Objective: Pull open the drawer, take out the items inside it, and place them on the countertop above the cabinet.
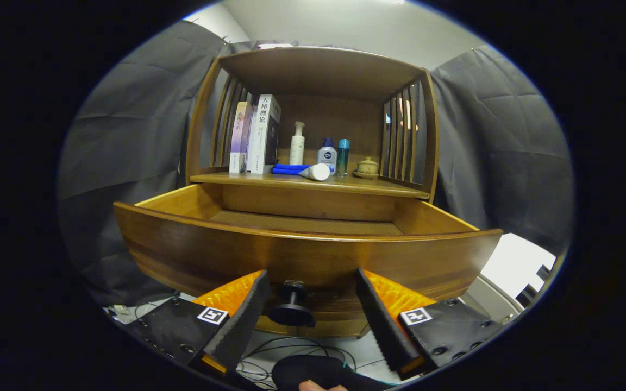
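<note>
Wide brown wooden drawer [307, 255] is pulled well out of the cabinet; what I can see of its floor looks bare. Its dark round knob [292, 305] sits between the gripper [310, 296] fingers, which stand apart, not touching it. I'd expect the drawer to be stiff and fairly heavy, so the knob is the only sensible hold. Gripper is level, facing the drawer front. White tube [315, 172], bottles and books stand on the surface [394, 188] above.

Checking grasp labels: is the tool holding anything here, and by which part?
Nothing is held. The tool is open, its fingers standing either side of the drawer's knob without touching it.
</note>
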Available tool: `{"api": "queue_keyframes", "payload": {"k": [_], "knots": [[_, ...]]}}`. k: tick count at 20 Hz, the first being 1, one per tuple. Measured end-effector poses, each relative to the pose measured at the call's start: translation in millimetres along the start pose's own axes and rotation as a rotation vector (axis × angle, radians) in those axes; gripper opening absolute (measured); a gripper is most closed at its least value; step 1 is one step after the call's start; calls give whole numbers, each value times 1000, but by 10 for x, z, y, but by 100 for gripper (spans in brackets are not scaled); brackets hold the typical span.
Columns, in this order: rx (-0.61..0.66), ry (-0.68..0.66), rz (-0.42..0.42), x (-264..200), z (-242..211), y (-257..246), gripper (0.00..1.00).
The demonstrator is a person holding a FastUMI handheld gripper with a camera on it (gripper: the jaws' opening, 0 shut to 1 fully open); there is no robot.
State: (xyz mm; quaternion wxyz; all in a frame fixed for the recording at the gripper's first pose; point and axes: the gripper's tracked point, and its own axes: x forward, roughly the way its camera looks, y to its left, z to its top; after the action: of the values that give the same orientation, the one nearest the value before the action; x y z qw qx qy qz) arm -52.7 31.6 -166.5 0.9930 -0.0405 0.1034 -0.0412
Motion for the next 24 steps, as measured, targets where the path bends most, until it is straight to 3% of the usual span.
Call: {"api": "queue_keyframes", "payload": {"k": [8, 18, 24], "knots": [[22, -7, 18, 194, 46, 82, 98], [62, -19, -5, 881, 354, 159, 98], [17, -35, -20, 1268, 489, 173, 98]]}}
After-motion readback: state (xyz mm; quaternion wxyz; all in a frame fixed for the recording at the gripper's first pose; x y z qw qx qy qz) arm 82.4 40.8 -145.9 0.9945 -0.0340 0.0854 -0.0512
